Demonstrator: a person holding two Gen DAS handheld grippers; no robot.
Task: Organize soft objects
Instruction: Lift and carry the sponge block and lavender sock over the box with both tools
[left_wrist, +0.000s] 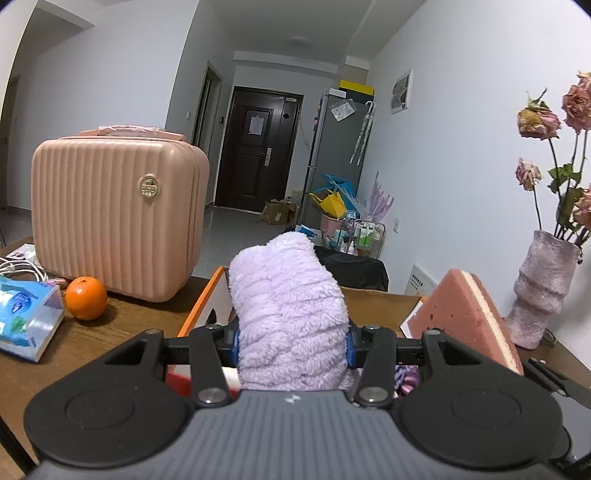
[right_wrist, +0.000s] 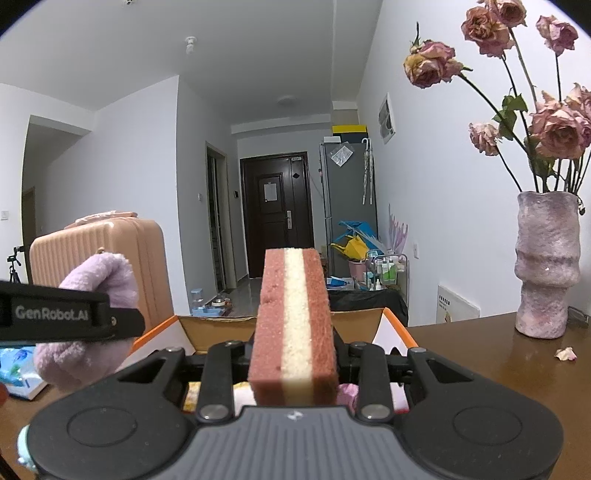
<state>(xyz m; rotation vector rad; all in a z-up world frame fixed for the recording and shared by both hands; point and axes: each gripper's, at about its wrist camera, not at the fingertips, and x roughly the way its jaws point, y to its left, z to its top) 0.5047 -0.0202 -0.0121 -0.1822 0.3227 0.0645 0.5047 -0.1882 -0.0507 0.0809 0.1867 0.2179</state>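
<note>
My left gripper (left_wrist: 291, 341) is shut on a fluffy lilac towel roll (left_wrist: 288, 306) that stands up between its jaws, above an open cardboard box with orange edges (left_wrist: 201, 306). In the right wrist view the same towel (right_wrist: 92, 321) and the left gripper's black finger (right_wrist: 66, 317) show at the left. My right gripper (right_wrist: 295, 363) is shut on a pink sponge with a cream middle layer (right_wrist: 293, 325), held on edge over the box (right_wrist: 221, 332). The sponge (left_wrist: 461, 317) also appears at the right of the left wrist view. Soft coloured items lie inside the box, mostly hidden.
A pink ribbed case (left_wrist: 114, 214), an orange (left_wrist: 85, 298) and a blue tissue pack (left_wrist: 26, 321) sit on the brown table (left_wrist: 92, 343) at the left. A lilac vase (right_wrist: 546, 266) with dried roses stands at the right, a fallen petal (right_wrist: 565, 353) near it.
</note>
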